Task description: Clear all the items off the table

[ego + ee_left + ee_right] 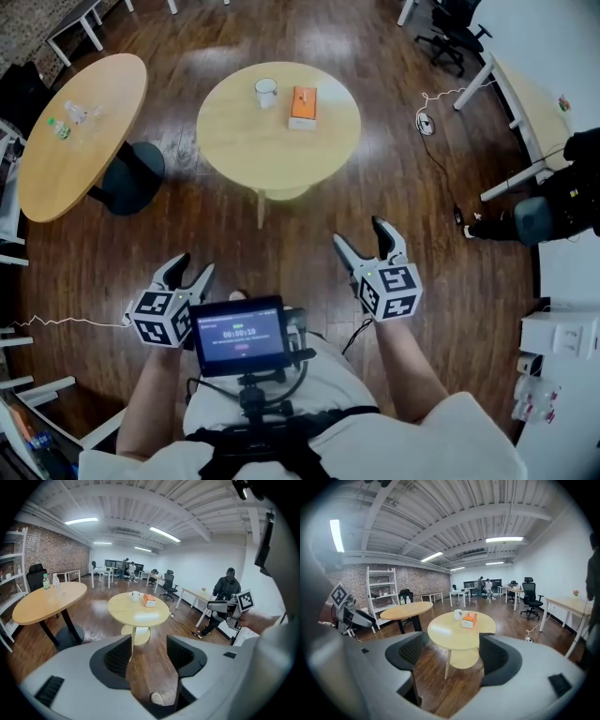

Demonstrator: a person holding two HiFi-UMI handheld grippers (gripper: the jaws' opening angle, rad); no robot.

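Presently on the round table [281,150]: 2 things, a white mug [266,91] and an orange-topped tissue box [303,105], just beside each other toward the far edge
Left gripper [193,265]: jaws apart, nothing between them but floor, held low in front of the person and well apart from the table
Right gripper [358,232]: jaws likewise apart and empty, aimed at the table, a little nearer to it than the left one
Stage, as I judge it: approach only; neither item has been touched, so the clearing is all yet to do
Risk 1: mug and box stand so close that a jaw closing on one could nudge the other toward the far rim
Risk 2: the mug looks smooth and round (its handle side is hard to read from where I stand), so a shallow pinch on the rim might let it slip or tip
Risk 3: the box looks light and soft-walled; a hard squeeze could dent it
Risk 4: both sit far across the top, so a long reach may lean on a table with 1 central leg
Risk 5: a cable [441,101] lies on the floor right of the table, a snag for feet
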